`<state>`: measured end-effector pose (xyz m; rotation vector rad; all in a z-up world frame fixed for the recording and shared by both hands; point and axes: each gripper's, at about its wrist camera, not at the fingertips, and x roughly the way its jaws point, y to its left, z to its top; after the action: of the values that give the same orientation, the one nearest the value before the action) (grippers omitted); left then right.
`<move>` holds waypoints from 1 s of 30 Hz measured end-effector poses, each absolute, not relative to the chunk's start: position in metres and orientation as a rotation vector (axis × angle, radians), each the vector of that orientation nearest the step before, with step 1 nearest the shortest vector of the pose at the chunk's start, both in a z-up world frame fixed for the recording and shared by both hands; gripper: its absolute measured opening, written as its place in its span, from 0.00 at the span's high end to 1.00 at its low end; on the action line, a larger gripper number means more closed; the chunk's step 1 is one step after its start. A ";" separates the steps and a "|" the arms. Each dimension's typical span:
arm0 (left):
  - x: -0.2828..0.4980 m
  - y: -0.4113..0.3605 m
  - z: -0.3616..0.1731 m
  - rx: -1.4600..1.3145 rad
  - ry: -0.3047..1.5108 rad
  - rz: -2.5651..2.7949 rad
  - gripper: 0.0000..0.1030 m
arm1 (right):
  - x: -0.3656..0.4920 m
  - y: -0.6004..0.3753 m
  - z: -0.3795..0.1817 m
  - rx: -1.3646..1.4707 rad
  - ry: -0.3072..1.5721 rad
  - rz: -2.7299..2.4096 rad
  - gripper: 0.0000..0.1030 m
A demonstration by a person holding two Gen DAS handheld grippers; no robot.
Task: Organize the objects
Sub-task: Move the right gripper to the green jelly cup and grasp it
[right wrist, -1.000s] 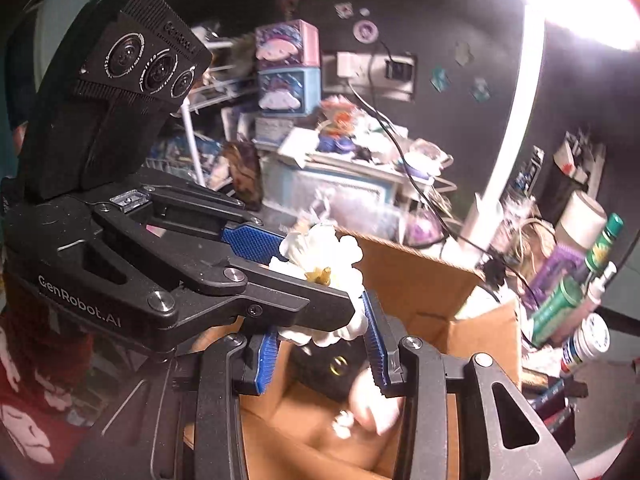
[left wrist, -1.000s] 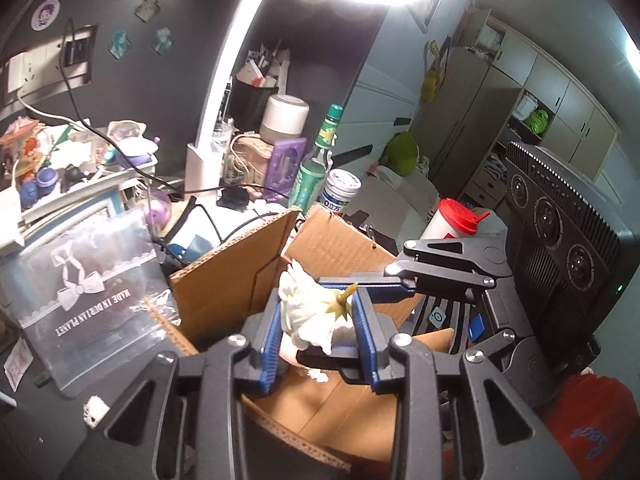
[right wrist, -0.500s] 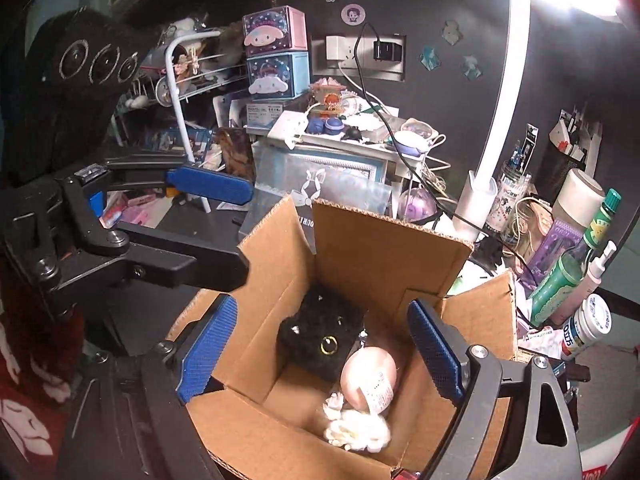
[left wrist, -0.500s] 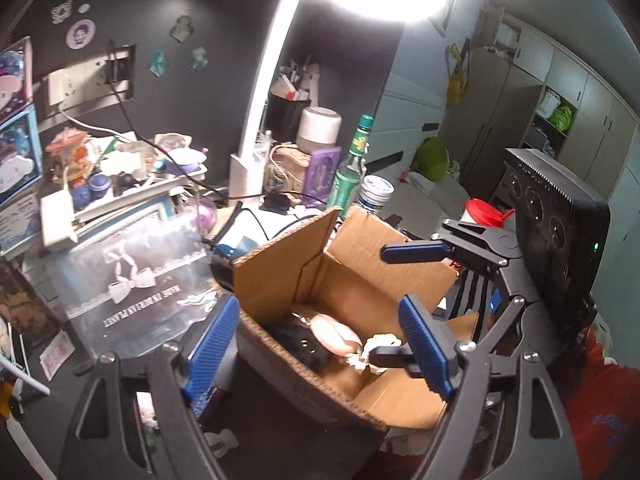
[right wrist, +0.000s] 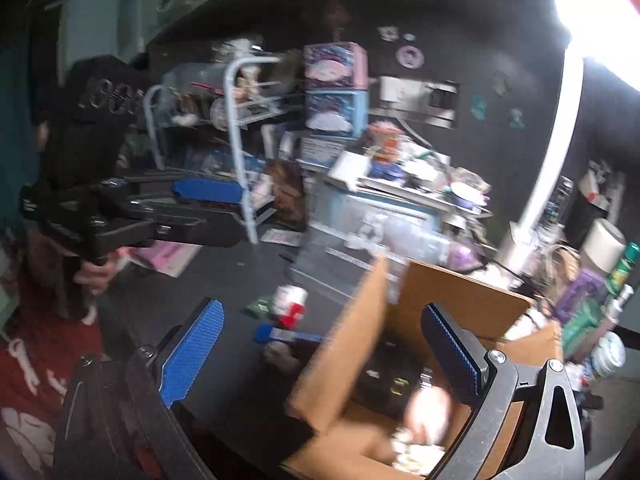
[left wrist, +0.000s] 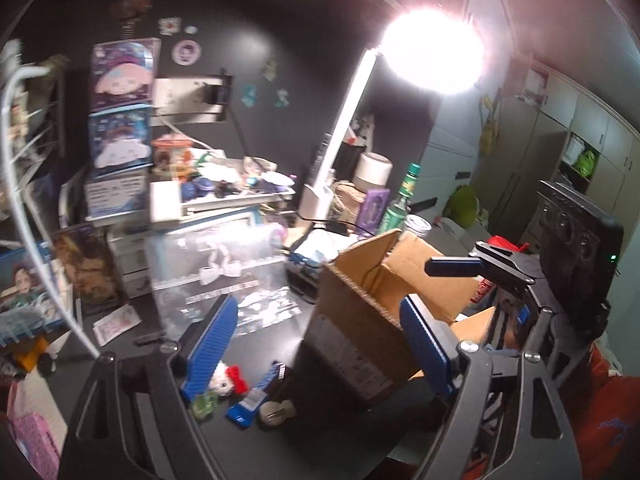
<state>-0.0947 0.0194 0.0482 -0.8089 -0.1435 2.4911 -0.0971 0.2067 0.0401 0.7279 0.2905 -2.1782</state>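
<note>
An open cardboard box [left wrist: 352,332] [right wrist: 460,304] stands on the dark desk. Inside it lie a black plush [right wrist: 384,376], a pink egg shape [right wrist: 428,404] and a blurred white flower [right wrist: 412,452]. My left gripper [left wrist: 316,344] [right wrist: 224,212] is open and empty, left of the box and above several small items: a red-and-white toy [left wrist: 229,376] [right wrist: 290,306], a blue tube [left wrist: 256,394] [right wrist: 288,335] and a green piece [left wrist: 204,400]. My right gripper [right wrist: 320,348] hangs over the box's left flap. Its jaws are opening with nothing gripped. One of its blue pads [left wrist: 452,267] shows above the box.
A clear plastic bag [left wrist: 224,272] lies behind the small items. A white lamp post [left wrist: 340,148], bottles [left wrist: 400,204] and clutter crowd the back. Stacked cartoon boxes [left wrist: 120,108] and a white wire rack [right wrist: 236,132] stand at the left. A hand [right wrist: 96,272] holds the left gripper.
Both grippers let go of the white flower, which now lies in the box, and both opened wide. The left gripper swung left toward the small items. The right gripper drew back from the box.
</note>
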 end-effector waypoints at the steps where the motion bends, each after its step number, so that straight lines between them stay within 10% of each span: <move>1: -0.090 0.010 0.046 -0.804 -0.151 2.515 0.22 | -0.092 0.196 0.040 0.710 0.291 -2.169 0.03; 9: -0.065 -0.063 0.003 -0.840 -0.249 2.672 0.21 | -0.066 0.107 -0.006 0.700 0.365 -2.027 0.06; 19: -0.056 -0.116 -0.068 -0.970 -0.308 2.709 0.21 | -0.115 0.042 -0.099 0.939 0.455 -1.948 0.40; 30: -0.072 -0.141 -0.093 -1.030 -0.358 2.692 0.21 | -0.156 0.019 -0.136 1.030 0.499 -1.893 0.41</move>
<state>-0.0721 -0.1408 -0.0930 -1.0302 -0.3579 2.6921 -0.1556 0.0192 -0.1358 1.0297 0.4991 -1.8931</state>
